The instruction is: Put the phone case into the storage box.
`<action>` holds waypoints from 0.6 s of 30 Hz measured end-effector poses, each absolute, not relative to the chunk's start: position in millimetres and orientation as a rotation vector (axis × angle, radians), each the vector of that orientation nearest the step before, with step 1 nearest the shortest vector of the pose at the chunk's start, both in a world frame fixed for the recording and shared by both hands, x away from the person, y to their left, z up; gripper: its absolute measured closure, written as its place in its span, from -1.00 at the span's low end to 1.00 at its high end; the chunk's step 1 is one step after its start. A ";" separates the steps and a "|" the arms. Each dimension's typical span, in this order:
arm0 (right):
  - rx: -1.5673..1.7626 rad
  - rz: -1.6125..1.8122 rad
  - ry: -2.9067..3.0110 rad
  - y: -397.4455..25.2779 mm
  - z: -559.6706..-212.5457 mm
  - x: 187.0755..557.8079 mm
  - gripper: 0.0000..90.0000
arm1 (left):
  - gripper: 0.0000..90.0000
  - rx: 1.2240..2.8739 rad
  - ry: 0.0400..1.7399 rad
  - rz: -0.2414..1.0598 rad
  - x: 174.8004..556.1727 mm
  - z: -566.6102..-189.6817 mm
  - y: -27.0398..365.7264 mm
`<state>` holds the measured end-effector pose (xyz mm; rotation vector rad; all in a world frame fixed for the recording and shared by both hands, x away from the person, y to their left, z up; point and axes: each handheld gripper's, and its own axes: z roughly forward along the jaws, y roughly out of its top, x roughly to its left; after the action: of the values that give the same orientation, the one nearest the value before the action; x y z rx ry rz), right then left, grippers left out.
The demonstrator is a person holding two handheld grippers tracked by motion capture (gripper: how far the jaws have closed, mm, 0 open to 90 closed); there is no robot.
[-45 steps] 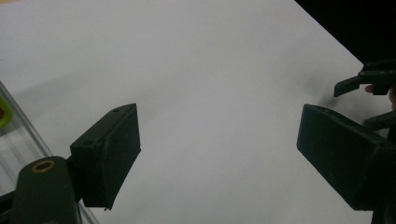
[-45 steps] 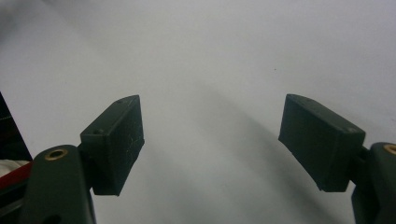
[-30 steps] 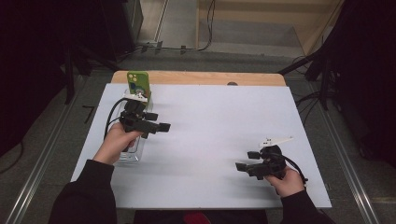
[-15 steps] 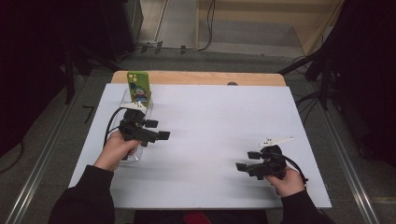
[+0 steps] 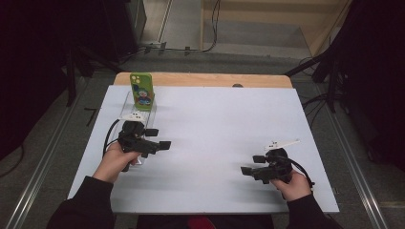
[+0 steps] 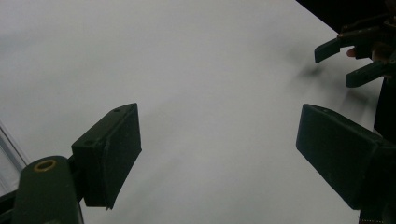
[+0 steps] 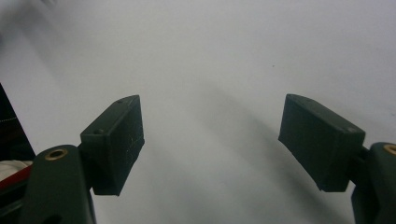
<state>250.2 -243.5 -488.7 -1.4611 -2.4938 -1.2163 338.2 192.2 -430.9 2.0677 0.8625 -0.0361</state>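
- Standing upright at the far left of the table (image 5: 215, 114), a green phone (image 5: 141, 90) with a cartoon figure on its back leans in a clear stand (image 5: 130, 102).
- That stand is a see-through piece running from the phone toward the person along the table's left part; its near end lies under the left gripper (image 5: 160, 139).
- From the high view, the left gripper sits just in front of the phone, a short way nearer the person, with its black jaws pointing to the right across the table.
- Its jaws stand wide apart with nothing between them; the left gripper view shows bare white table in the gap, and a sliver of the clear stand at the lower left edge.
- A hand (image 5: 114, 161) in a dark sleeve holds this gripper from below, and a black cable loops off its left side.
- At the near right of the table, the right gripper (image 5: 249, 164) is held well apart from the phone, its jaws pointing left toward the middle of the table.
- Its jaws are likewise spread, and the right gripper view shows plain white table between them.
- Far off in the left gripper view, the right gripper appears at the upper right.
- White table covers a wooden top whose far edge shows as a tan strip behind the phone.
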 end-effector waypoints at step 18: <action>-1.461 -1.216 -2.479 -243.9 -488.7 250.7 -0.55 | -0.63 2.076 0.819 0.012 310.2 -442.9 199.4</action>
<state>250.7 -243.9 -488.7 -1.4610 -2.4786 -1.2160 310.2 199.4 -442.9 2.0758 0.8192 0.0120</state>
